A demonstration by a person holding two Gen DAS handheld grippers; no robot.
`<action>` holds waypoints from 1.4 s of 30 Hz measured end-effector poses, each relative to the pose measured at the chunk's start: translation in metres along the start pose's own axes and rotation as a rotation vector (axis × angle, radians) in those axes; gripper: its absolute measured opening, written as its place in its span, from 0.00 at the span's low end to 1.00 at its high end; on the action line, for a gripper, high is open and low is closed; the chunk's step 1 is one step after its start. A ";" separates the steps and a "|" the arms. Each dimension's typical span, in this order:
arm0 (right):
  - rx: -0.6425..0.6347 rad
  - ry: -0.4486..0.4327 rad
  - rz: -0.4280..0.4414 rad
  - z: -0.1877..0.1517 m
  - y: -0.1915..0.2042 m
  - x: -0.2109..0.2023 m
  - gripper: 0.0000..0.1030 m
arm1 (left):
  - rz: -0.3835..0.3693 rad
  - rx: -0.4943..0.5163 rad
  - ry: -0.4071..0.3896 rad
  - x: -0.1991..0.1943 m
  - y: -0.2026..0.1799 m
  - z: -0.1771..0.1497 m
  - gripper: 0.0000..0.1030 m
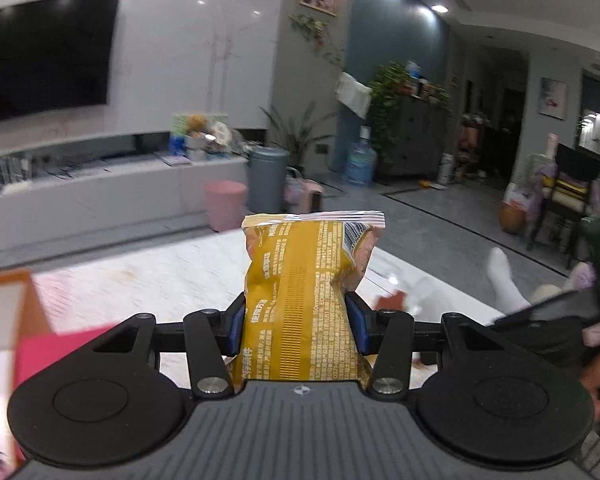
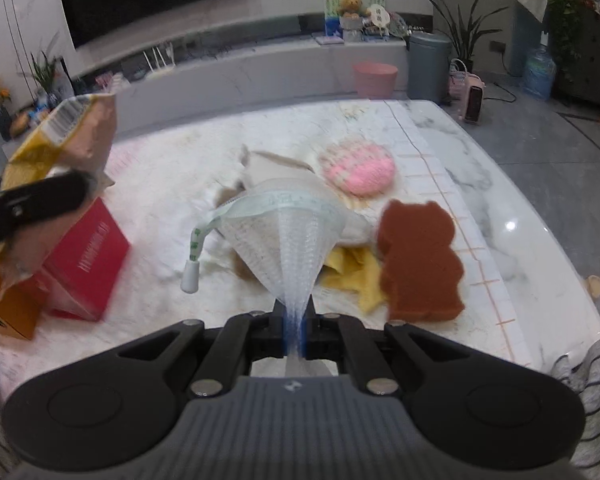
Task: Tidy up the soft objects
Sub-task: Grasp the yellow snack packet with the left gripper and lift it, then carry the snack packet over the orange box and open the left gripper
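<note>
Gripping yellow snack bag point(image 1: 304, 300) w/ left tongs point(image 1: 300, 320); right tongs point(image 2: 296, 328) clamped on white mesh bag point(image 2: 284, 240).

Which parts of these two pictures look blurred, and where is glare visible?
Left wrist view: the yellow printed snack bag is sharp, the white marble table smeared. Right wrist view: the red cardboard box is blurred, and glare sits on the table's right edge.
</note>
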State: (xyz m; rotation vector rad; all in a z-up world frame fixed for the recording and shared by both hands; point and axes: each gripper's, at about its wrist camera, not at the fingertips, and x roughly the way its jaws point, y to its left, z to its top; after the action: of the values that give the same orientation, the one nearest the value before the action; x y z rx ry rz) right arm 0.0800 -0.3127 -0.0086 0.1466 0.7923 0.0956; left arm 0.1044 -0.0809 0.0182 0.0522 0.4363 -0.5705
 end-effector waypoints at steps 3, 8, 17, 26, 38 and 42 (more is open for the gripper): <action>0.007 -0.063 0.058 0.006 0.017 -0.022 0.02 | -0.028 -0.069 -0.036 -0.013 0.019 0.008 0.55; -0.029 -0.146 0.091 0.021 0.063 -0.050 0.02 | 0.043 -0.139 -0.080 -0.037 0.057 0.018 0.55; -0.148 -0.237 0.239 0.063 0.181 -0.062 0.02 | 0.236 -0.268 -0.081 -0.079 0.139 0.016 0.55; -0.236 -0.215 0.330 0.075 0.278 -0.031 0.02 | 0.199 -0.421 0.202 -0.045 0.208 -0.023 0.55; -0.318 -0.163 0.308 0.092 0.315 0.001 0.02 | 0.242 -0.458 0.411 -0.011 0.219 -0.050 0.57; -0.317 -0.144 0.316 0.092 0.317 0.007 0.02 | 0.264 -0.401 0.406 -0.011 0.215 -0.051 0.83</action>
State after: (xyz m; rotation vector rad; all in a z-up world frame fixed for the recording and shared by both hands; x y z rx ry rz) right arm 0.1409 -0.0085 0.1036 -0.0226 0.5964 0.5017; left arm 0.1913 0.1148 -0.0387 -0.1602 0.9171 -0.2013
